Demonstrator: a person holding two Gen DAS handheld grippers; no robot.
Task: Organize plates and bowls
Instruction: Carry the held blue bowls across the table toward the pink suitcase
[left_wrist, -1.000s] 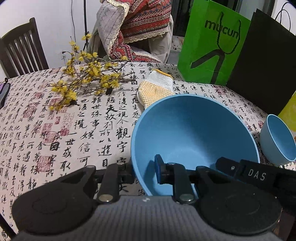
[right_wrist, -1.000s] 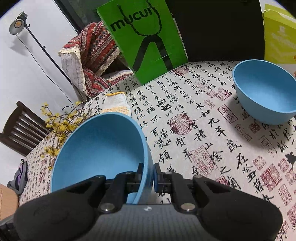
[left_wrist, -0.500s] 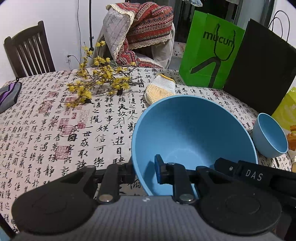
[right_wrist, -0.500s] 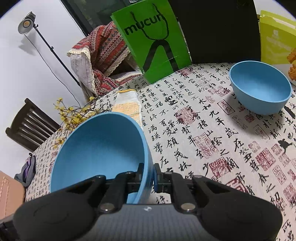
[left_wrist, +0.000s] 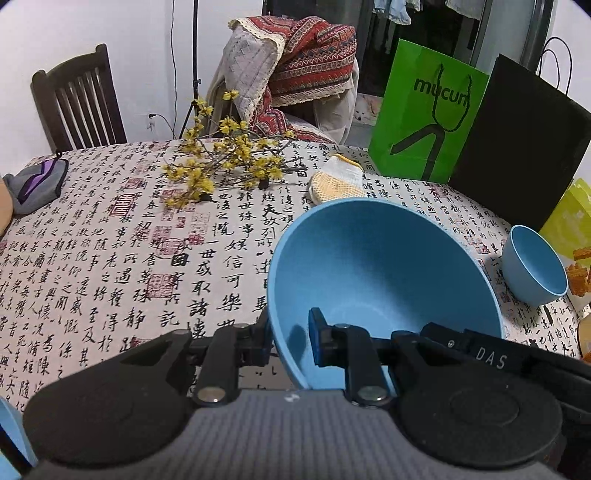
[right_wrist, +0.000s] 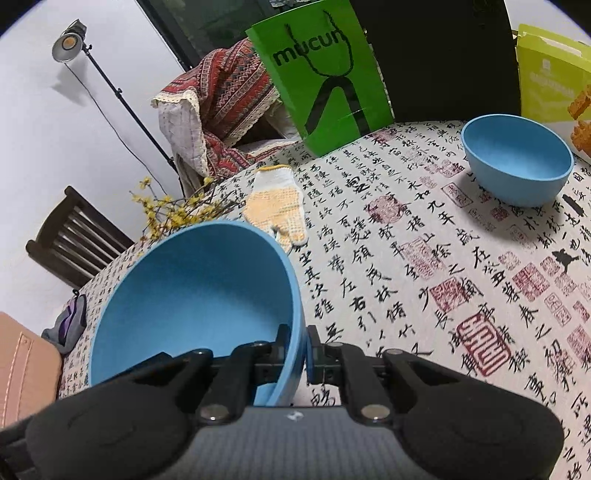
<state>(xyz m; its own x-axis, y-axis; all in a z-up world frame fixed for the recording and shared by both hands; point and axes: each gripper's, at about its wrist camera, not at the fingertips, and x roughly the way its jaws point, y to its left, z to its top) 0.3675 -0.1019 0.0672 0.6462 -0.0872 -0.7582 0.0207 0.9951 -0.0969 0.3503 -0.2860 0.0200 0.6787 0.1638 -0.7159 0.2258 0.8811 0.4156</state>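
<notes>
Large blue bowl is clamped at its rim by 2 units: the left hand-held gripper pinches the near-left wall and the right hand-held gripper pinches the near-right wall, each with 1 finger inside and 1 outside. Compared with the frames 1 second earlier, more of the worktop shows beneath the bowl and the small blue bowl appears farther off, so the held bowl has been raised and carried. Judgement: transport is under way, probably for stacking. The bowl is matte, empty, undamaged, tilted toward the cameras.
</notes>
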